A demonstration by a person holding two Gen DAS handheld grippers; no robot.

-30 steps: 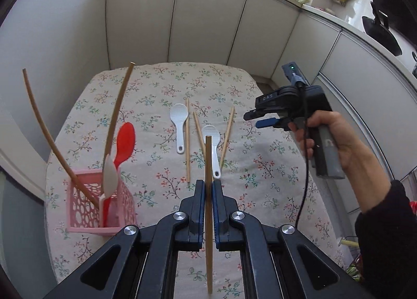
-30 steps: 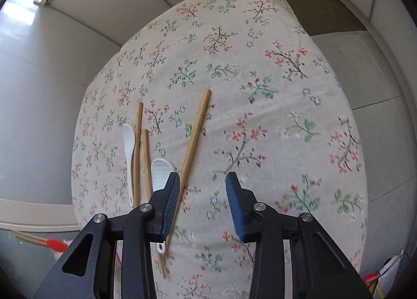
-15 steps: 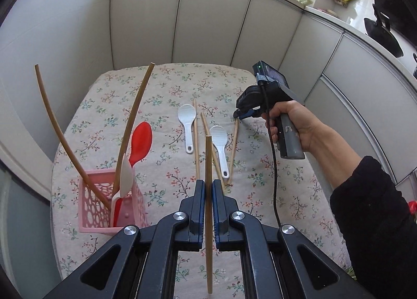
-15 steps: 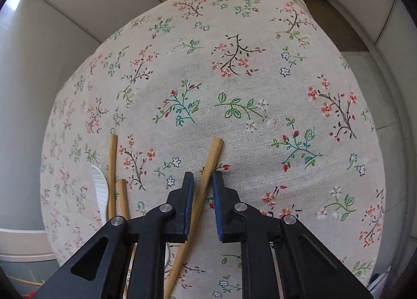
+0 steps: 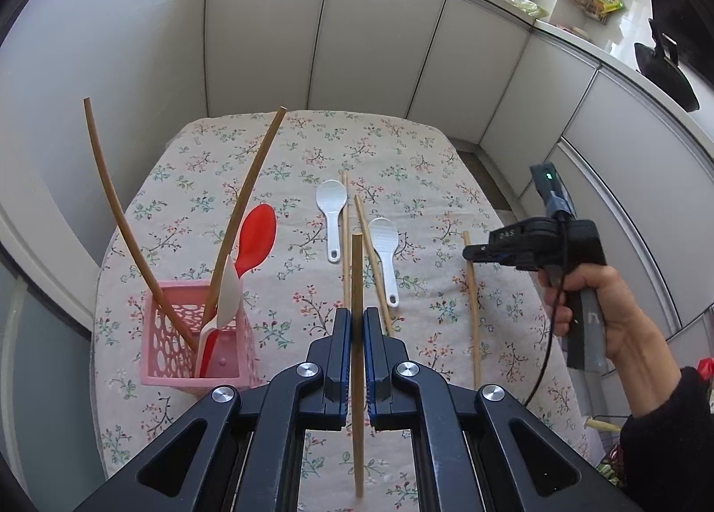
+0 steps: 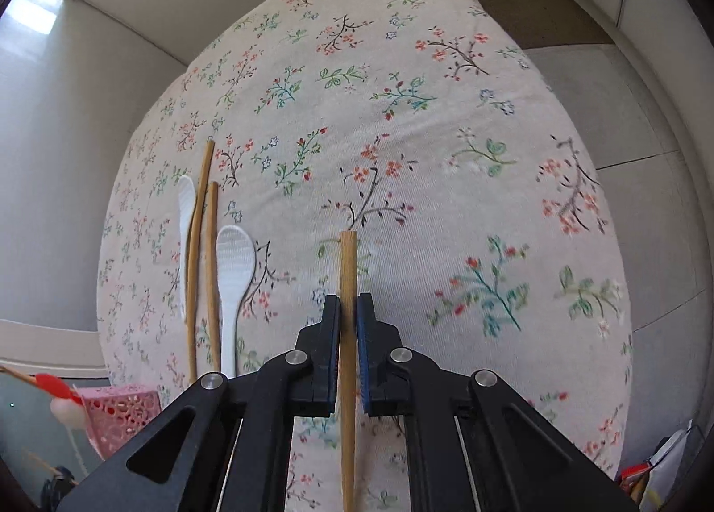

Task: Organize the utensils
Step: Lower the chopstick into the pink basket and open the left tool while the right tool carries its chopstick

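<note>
My left gripper [image 5: 357,320] is shut on a wooden chopstick [image 5: 357,271] that stands upright between its pads, above the floral tablecloth [image 5: 290,146]. To its left stands a pink basket [image 5: 178,360] holding two chopsticks, a red spoon [image 5: 256,244] and a white spoon. My right gripper [image 6: 349,306] is closing tight on another chopstick [image 6: 348,262], with both pads pressed on it. In the left wrist view the right gripper [image 5: 468,252] is held by a hand at the table's right side. Two white spoons [image 5: 331,204] [image 5: 384,239] and two chopsticks [image 5: 344,244] lie mid-table.
White cabinet doors [image 5: 370,34] curve around the table's far and right sides. A counter with small items runs along their top. The pink basket [image 6: 120,414] shows at the lower left of the right wrist view. Grey floor [image 6: 647,119] lies to the table's right.
The right gripper closed onto the rightmost chopstick and carried it to the right, away from the spoons. The left gripper kept its chopstick and barely moved.
</note>
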